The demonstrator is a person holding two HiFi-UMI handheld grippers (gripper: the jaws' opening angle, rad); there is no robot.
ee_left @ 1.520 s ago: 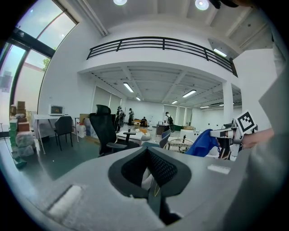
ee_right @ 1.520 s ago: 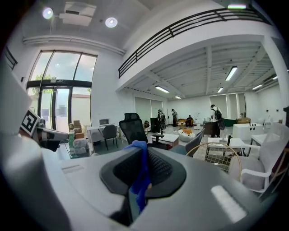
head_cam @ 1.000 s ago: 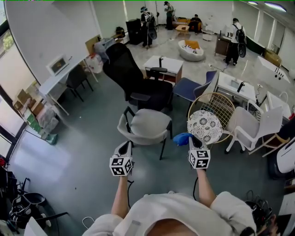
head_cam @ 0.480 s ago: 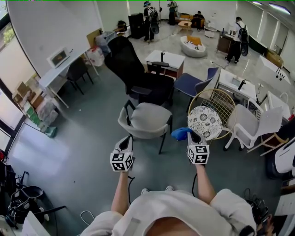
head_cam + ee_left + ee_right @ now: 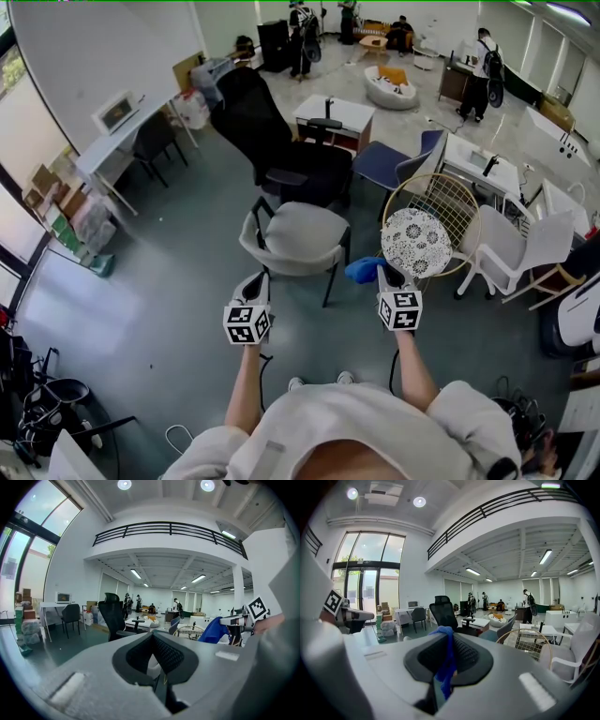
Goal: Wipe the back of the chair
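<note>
A light grey armchair [image 5: 295, 239] stands just ahead of me, its curved back [image 5: 279, 269] facing me. My right gripper [image 5: 383, 273] is shut on a blue cloth [image 5: 364, 271], held in the air to the right of the chair's back and apart from it. In the right gripper view the blue cloth [image 5: 445, 660] hangs pinched between the jaws. My left gripper [image 5: 253, 285] hovers near the chair's back on the left, shut with nothing in it. The left gripper view also shows the right gripper [image 5: 240, 619] and its cloth [image 5: 212, 630].
A black office chair [image 5: 267, 141] stands behind the grey one. A round wire chair with a patterned cushion [image 5: 417, 242] is close on the right, with white chairs [image 5: 525, 253] and tables beyond. Desks line the left wall [image 5: 122, 141]. People stand at the far end.
I have come slightly closer to the grey chair, and both grippers have shifted a little forward with me. The cloth stays pinched in the right gripper.
</note>
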